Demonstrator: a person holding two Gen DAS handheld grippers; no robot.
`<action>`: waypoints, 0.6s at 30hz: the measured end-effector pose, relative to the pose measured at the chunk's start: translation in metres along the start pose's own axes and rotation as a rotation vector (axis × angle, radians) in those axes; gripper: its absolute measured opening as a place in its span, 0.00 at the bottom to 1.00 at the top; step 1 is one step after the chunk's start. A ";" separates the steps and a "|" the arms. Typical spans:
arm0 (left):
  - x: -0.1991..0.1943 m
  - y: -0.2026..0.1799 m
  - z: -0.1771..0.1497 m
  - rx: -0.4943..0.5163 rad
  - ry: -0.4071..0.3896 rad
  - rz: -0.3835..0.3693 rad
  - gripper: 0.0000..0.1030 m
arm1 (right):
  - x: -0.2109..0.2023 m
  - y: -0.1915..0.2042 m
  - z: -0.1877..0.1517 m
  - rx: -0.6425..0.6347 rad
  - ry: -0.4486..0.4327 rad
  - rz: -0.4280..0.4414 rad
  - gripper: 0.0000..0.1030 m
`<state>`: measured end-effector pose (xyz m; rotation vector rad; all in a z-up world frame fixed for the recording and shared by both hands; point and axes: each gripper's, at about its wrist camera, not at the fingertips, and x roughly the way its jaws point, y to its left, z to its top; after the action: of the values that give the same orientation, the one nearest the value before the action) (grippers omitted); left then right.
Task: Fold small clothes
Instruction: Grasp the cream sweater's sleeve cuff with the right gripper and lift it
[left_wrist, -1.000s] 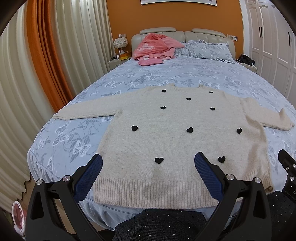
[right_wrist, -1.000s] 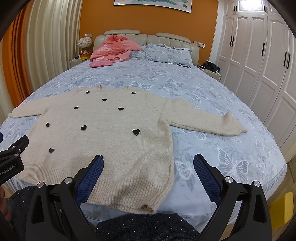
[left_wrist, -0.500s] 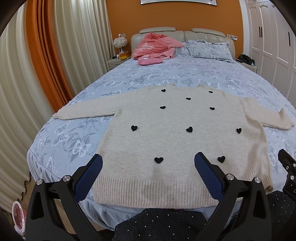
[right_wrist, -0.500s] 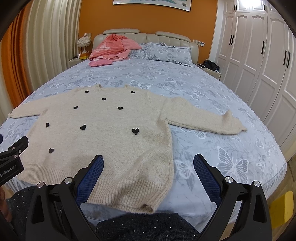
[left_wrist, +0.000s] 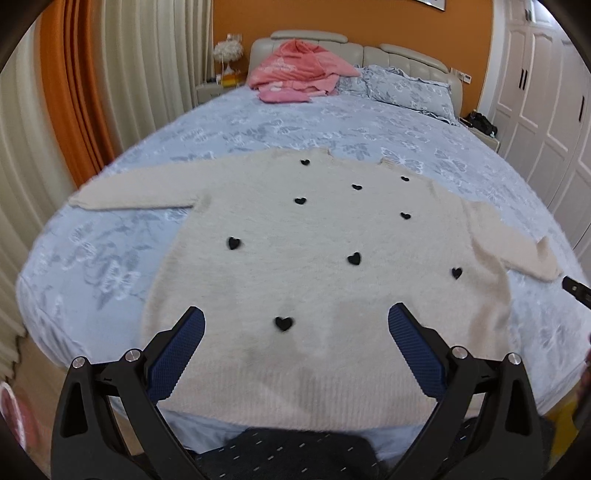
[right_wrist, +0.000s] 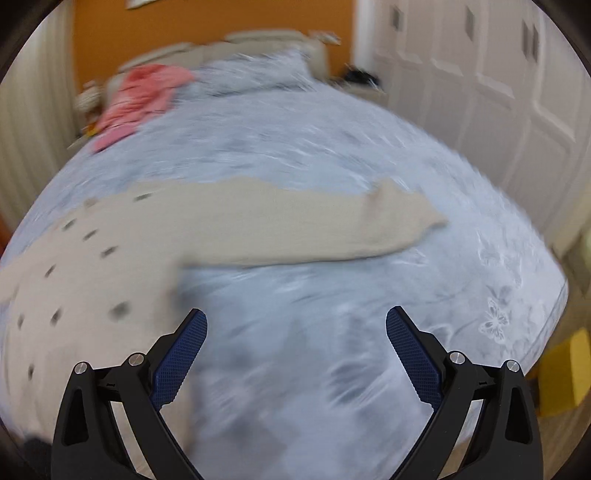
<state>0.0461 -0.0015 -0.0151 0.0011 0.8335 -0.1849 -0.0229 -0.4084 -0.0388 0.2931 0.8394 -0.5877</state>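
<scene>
Cream knit with small black hearts, the sweater (left_wrist: 325, 266) lies flat and face up on the bed (left_wrist: 280, 125), its ribbed hem along the near edge and its neckline toward the headboard. Both sleeves stretch out sideways over the pale blue butterfly-print bedspread; the left sleeve (left_wrist: 136, 190) runs toward the orange curtain (left_wrist: 74, 92), and the right sleeve (right_wrist: 314, 229) reaches toward the white wardrobe doors (right_wrist: 498, 92).

In the left wrist view, the left tongs (left_wrist: 295, 321) hover over the lower part of the sweater's body with their blue-padded fingers (left_wrist: 177, 354) spread wide and nothing between them; whether the pads touch the knit cannot be told.

The right wrist view is heavily blurred. The right tongs (right_wrist: 295, 325) are likewise spread wide and empty, over bare bedspread just beside the sweater's right side seam, with the right sleeve lying across the view beyond them. A dark sliver of the right tool shows at the right edge of the left wrist view.

At the far end of the bed, a heap of pink clothing (left_wrist: 295, 70) rests against the headboard beside a blue pillow (left_wrist: 406, 88). A dark dotted garment (left_wrist: 288, 454) worn by the person fills the bottom of the left wrist view.
</scene>
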 end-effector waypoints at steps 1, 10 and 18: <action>0.004 0.000 0.003 -0.010 0.006 -0.013 0.95 | 0.019 -0.024 0.012 0.060 0.028 -0.010 0.93; 0.051 -0.009 0.022 -0.060 0.062 -0.075 0.94 | 0.151 -0.170 0.061 0.660 0.144 0.130 0.82; 0.080 -0.013 0.021 -0.027 0.112 -0.068 0.94 | 0.194 -0.171 0.079 0.668 0.108 0.194 0.13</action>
<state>0.1117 -0.0292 -0.0585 -0.0424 0.9482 -0.2394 0.0246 -0.6546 -0.1398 1.0104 0.6867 -0.6612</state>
